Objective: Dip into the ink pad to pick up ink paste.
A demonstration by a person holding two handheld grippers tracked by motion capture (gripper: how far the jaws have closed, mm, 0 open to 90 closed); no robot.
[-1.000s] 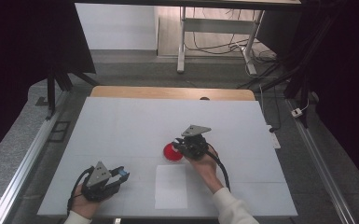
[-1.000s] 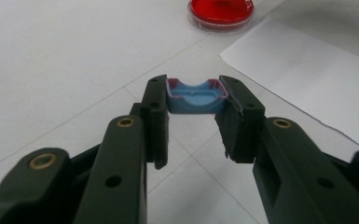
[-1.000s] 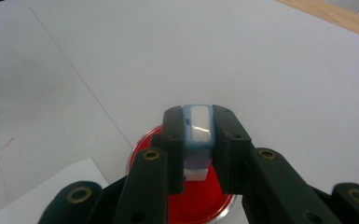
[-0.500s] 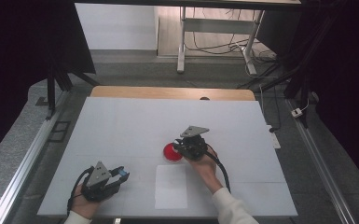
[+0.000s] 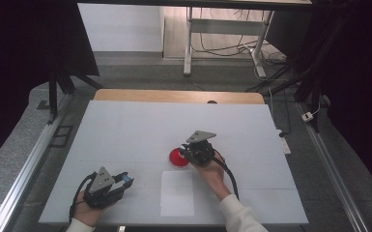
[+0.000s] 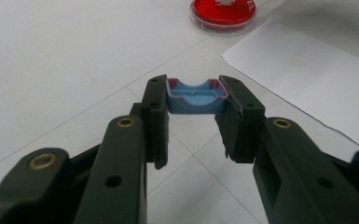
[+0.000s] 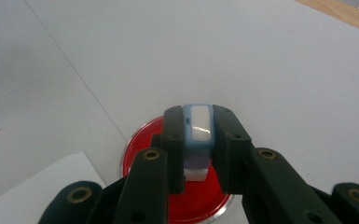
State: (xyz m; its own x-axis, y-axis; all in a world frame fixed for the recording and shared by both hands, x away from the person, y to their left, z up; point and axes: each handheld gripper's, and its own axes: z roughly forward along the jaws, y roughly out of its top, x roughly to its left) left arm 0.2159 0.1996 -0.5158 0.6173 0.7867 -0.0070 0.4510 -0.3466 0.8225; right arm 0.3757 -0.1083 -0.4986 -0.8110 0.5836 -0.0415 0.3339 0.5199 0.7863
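A white counter (image 5: 140, 130) carries the work, with a white paper sheet (image 5: 177, 193) lying near its front edge between the person's two hands. Just beyond the sheet sits a round red ink pad (image 5: 176, 157) in a clear dish. The right tongs (image 5: 186, 153) are closed on a small pale-blue stamp (image 7: 198, 135), holding it upright directly over the red pad, its lower end at or just above the ink; contact cannot be told. The left tongs (image 5: 125, 180), low near the counter's front left, are clamped on the stamp's blue cap (image 6: 196, 96), whose open side faces up. By the look of it, uncapping is done and inking is in hand; the paper shows no mark, so the stamping remains, and recapping.
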